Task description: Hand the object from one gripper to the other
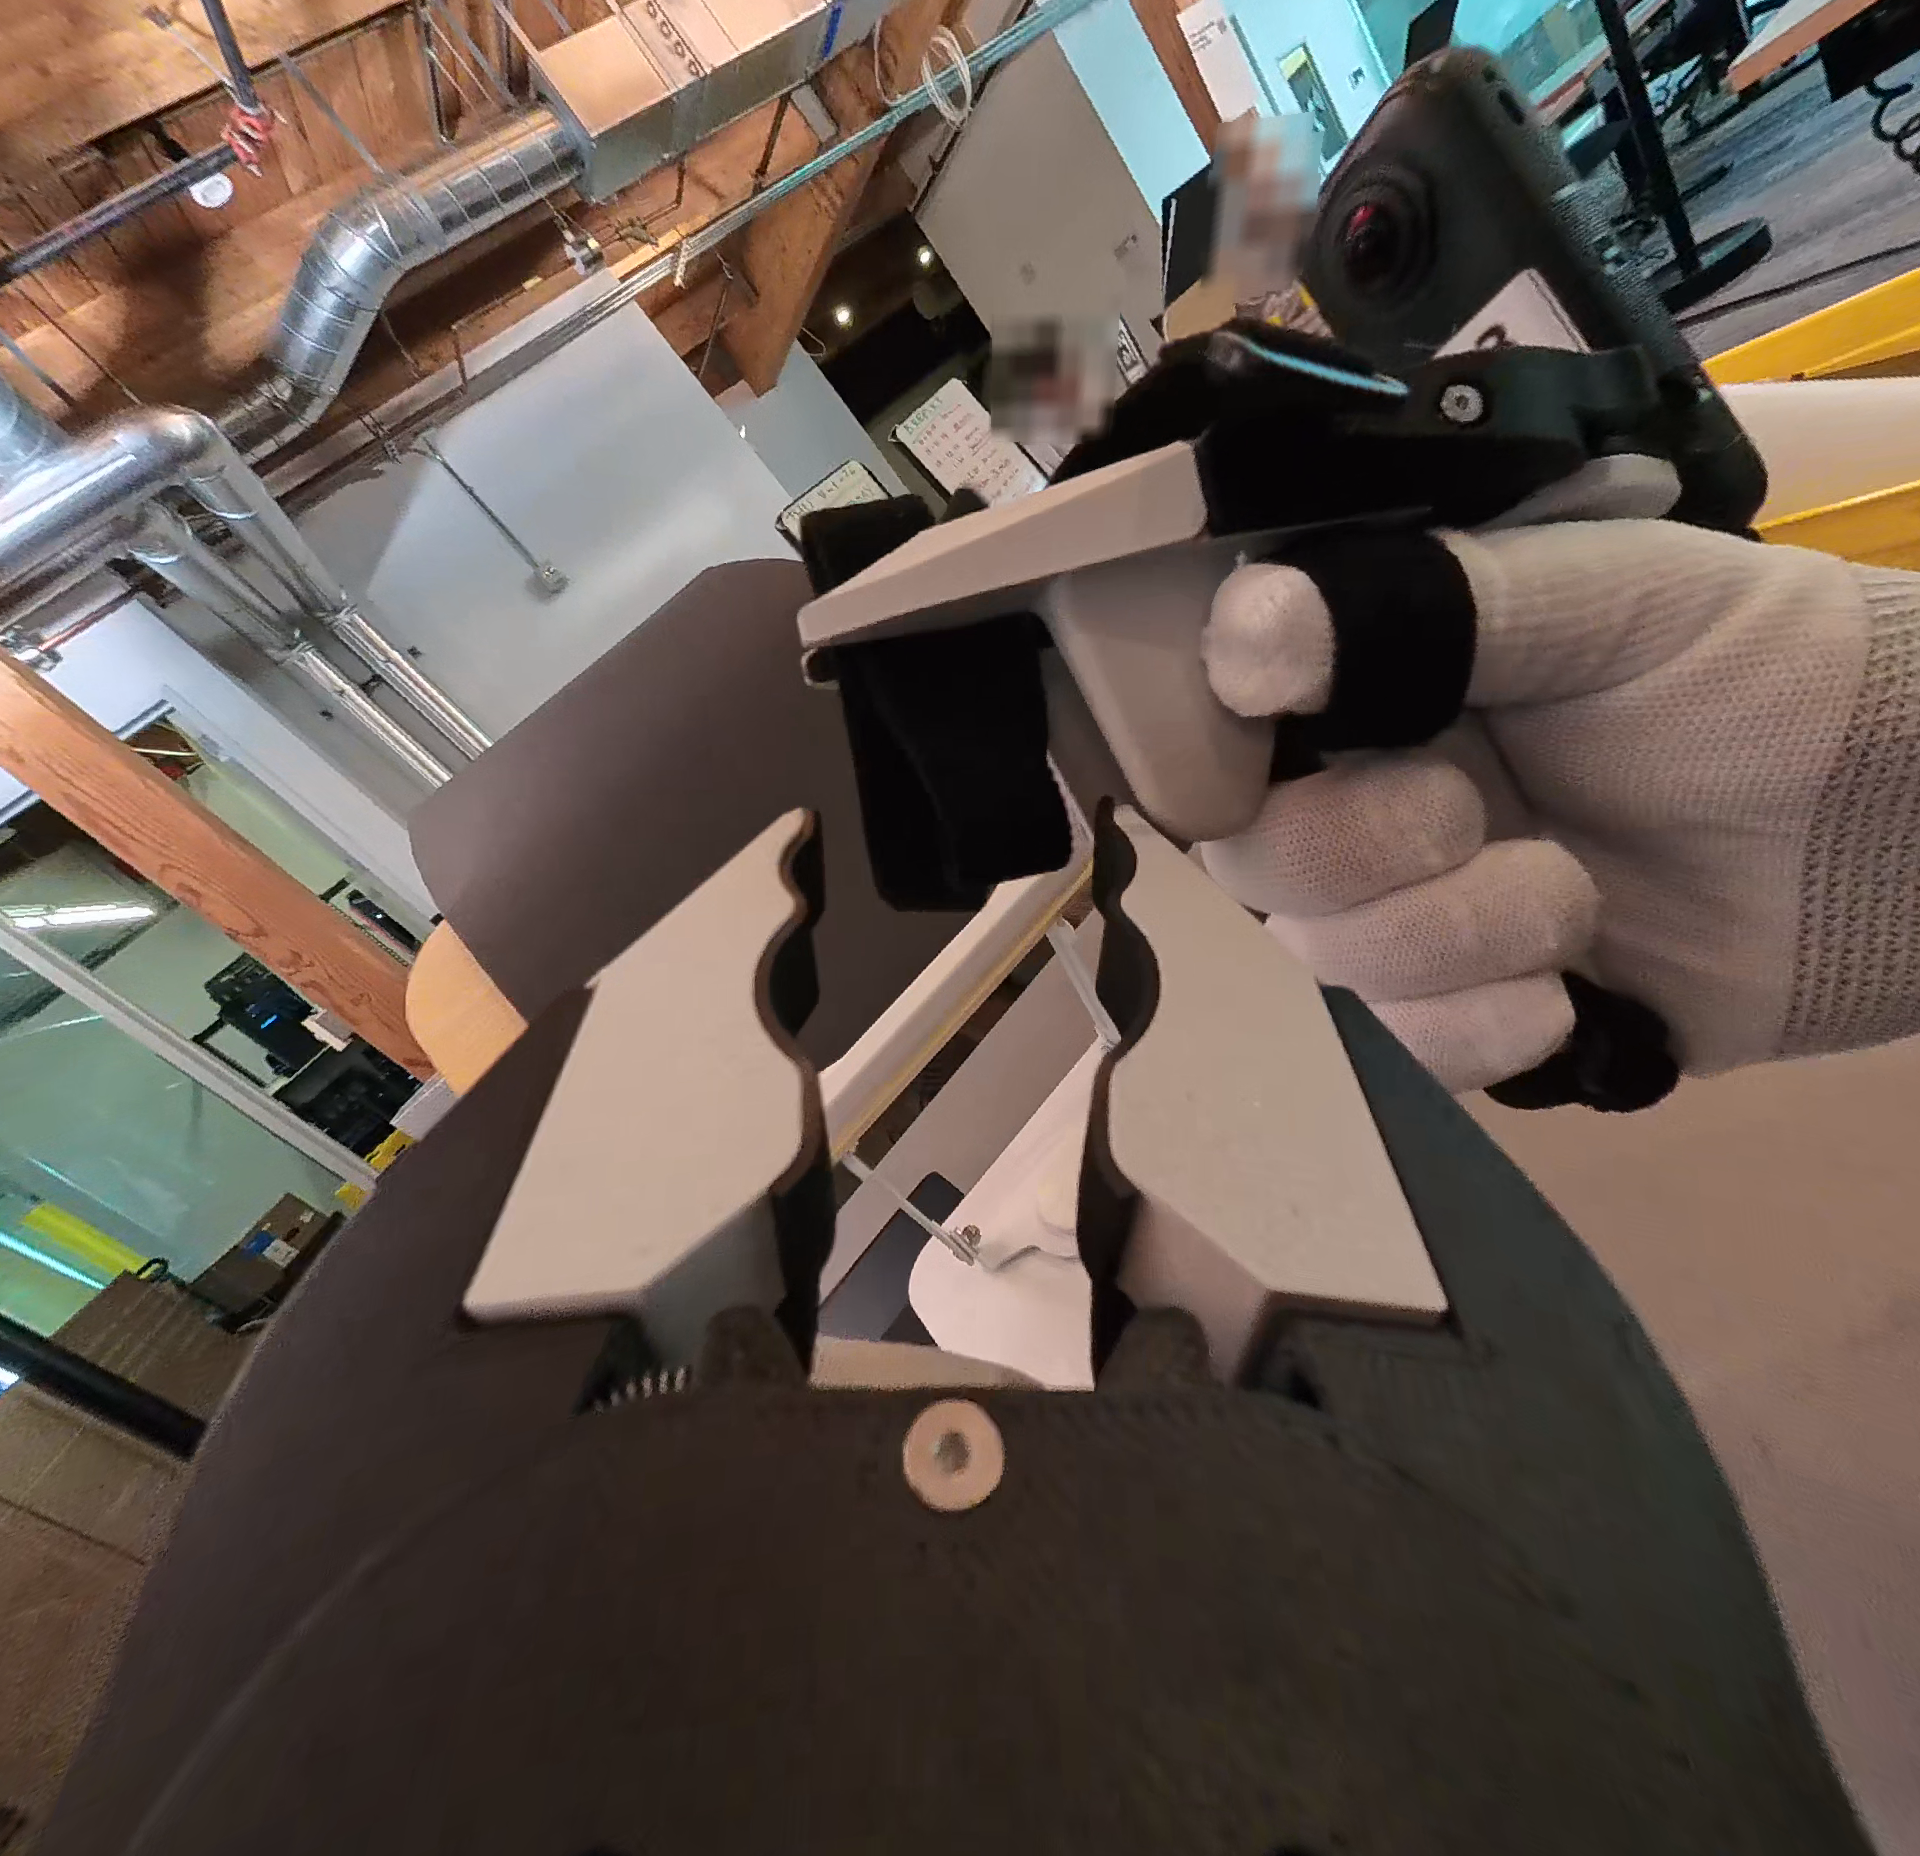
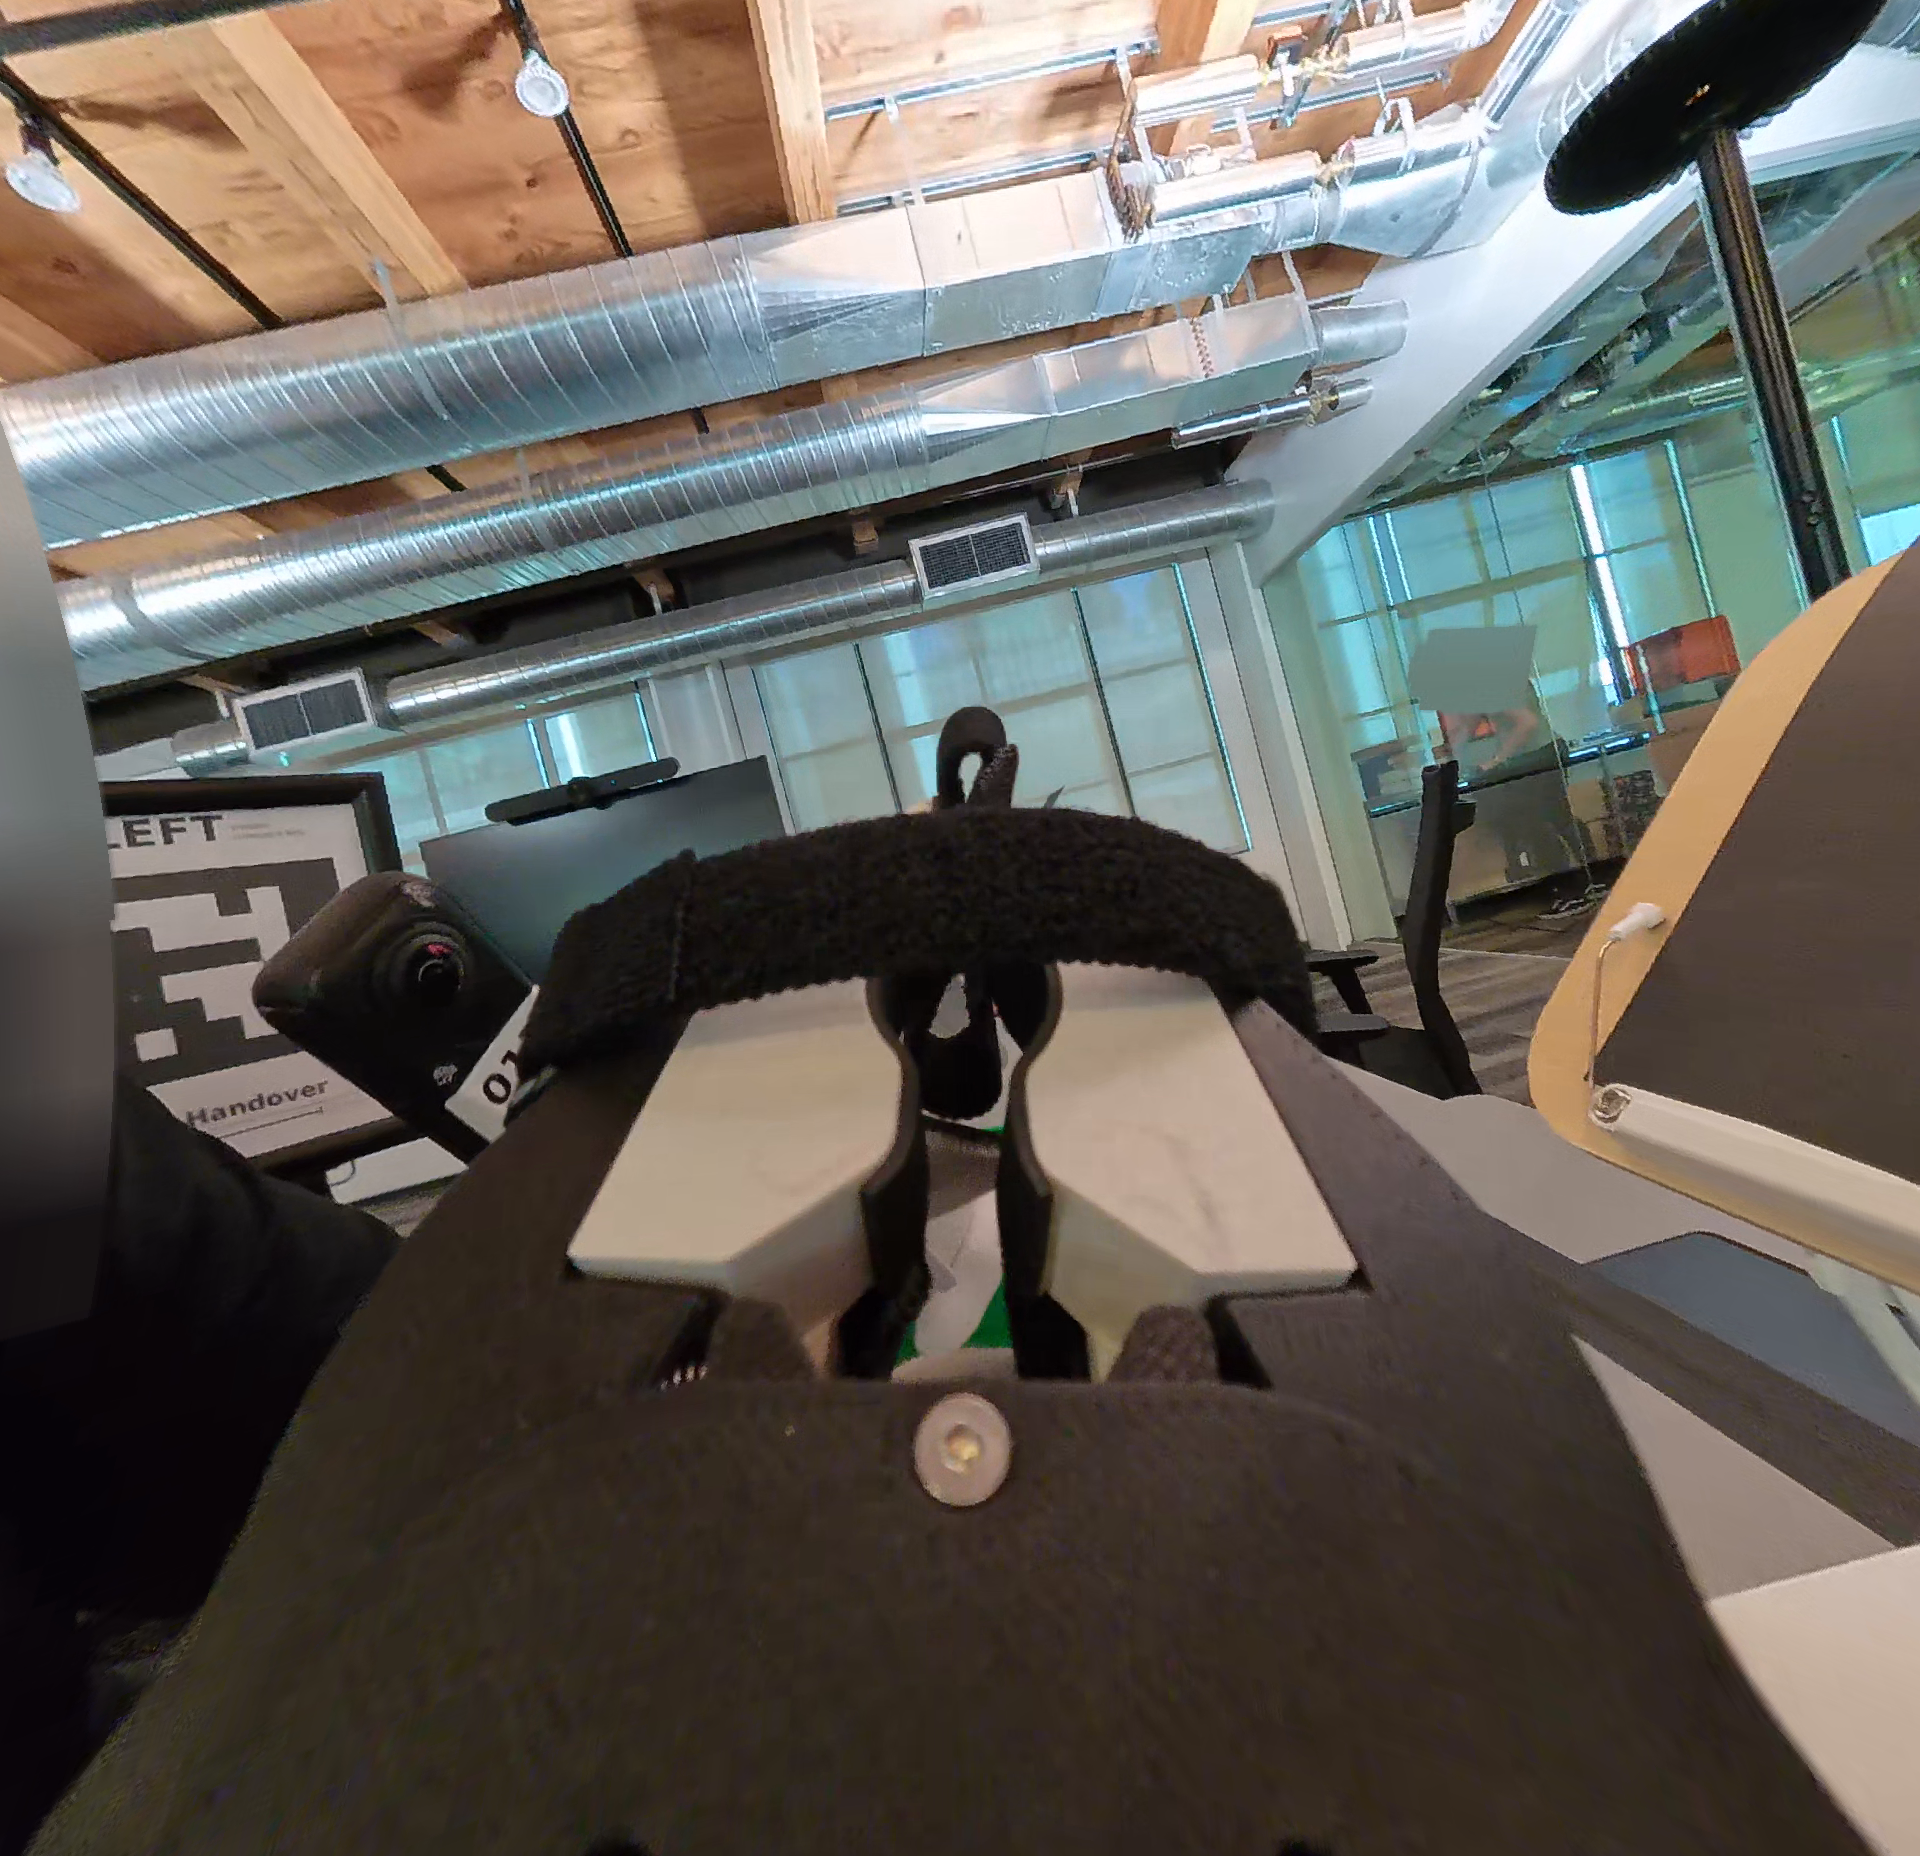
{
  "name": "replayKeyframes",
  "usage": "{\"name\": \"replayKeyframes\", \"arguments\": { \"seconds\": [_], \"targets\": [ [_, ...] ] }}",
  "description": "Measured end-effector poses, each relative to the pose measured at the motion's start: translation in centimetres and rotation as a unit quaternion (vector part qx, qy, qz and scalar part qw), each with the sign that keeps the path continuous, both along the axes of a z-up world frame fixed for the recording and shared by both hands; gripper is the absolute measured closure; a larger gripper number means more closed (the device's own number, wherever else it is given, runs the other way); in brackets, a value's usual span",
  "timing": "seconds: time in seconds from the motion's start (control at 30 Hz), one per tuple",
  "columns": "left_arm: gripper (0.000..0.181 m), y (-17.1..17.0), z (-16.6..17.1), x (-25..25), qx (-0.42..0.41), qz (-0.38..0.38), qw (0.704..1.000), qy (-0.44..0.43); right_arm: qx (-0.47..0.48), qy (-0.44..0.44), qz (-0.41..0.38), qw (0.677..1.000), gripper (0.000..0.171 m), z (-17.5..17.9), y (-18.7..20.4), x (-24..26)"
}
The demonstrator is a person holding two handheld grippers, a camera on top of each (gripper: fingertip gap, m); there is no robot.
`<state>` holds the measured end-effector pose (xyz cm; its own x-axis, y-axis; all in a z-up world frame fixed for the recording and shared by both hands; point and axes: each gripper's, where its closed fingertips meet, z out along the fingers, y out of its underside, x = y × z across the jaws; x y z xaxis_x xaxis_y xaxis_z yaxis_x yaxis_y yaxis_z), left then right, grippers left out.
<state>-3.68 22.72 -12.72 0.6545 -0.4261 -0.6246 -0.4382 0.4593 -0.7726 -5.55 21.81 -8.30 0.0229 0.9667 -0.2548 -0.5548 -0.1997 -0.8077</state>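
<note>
Black strap (image 1: 940, 757) hanging lengthwise from right hand-held gripper (image 1: 894, 601)

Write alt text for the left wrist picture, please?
A white-gloved hand holds the right gripper, which grips a black fabric strap dangling just beyond the left gripper, whose grey fingers stand open. Wooden ceiling beams and silver ducts fill the background.

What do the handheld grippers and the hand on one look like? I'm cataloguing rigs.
Left gripper: black body, pale grey notched fingers, silver screw. Right gripper matches. Its hand wears a white knit glove, a black strap over one finger.
</note>
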Motion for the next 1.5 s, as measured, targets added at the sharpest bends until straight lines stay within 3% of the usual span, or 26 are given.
{"name": "replayKeyframes", "arguments": {
  "seconds": [0.13,0.27,0.63,0.83,0.97,1.1,1.37,1.5],
  "targets": [
    [0.133,-0.3,0.0,0.2,0.01,-0.016,1.0,0.005,-0.005,0.025,0.034,0.999,0.171,0.1,-0.3,0.4],
    [0.147,-0.6,-0.2,-0.1,0.023,-0.034,0.999,0.016,0.007,0.022,0.055,0.998,0.171,0.1,-1.2,0.1],
    [0.168,-0.1,-0.8,-1.2,0.04,-0.008,0.998,0.049,-0.001,0.019,0.08,0.997,0.17,-0.7,-1.2,-0.4],
    [0.174,0.6,-0.9,-2.1,0.017,0.005,0.996,0.087,-0.006,0.008,0.073,0.997,0.152,-1.2,-0.6,-0.4],
    [0.176,0.9,-0.7,-2.8,0.014,0.016,0.996,0.089,-0.004,0.007,0.068,0.998,0.15,-1.2,-0.6,-0.3],
    [0.176,1.3,-0.6,-3.5,0.004,0.028,0.996,0.087,-0.003,-0.015,0.047,0.999,0.128,-1.8,0.1,-0.5],
    [0.177,2.2,-1.2,-4.6,-0.085,0.019,0.988,0.124,0.034,-0.052,-0.034,0.997,0.117,-1.7,2.2,1.5],
    [0.177,2.3,-2.2,-4.6,-0.141,0.002,0.978,0.154,0.131,-0.118,-0.109,0.978,0.11,-1.5,2.1,2.4]
  ]
}}
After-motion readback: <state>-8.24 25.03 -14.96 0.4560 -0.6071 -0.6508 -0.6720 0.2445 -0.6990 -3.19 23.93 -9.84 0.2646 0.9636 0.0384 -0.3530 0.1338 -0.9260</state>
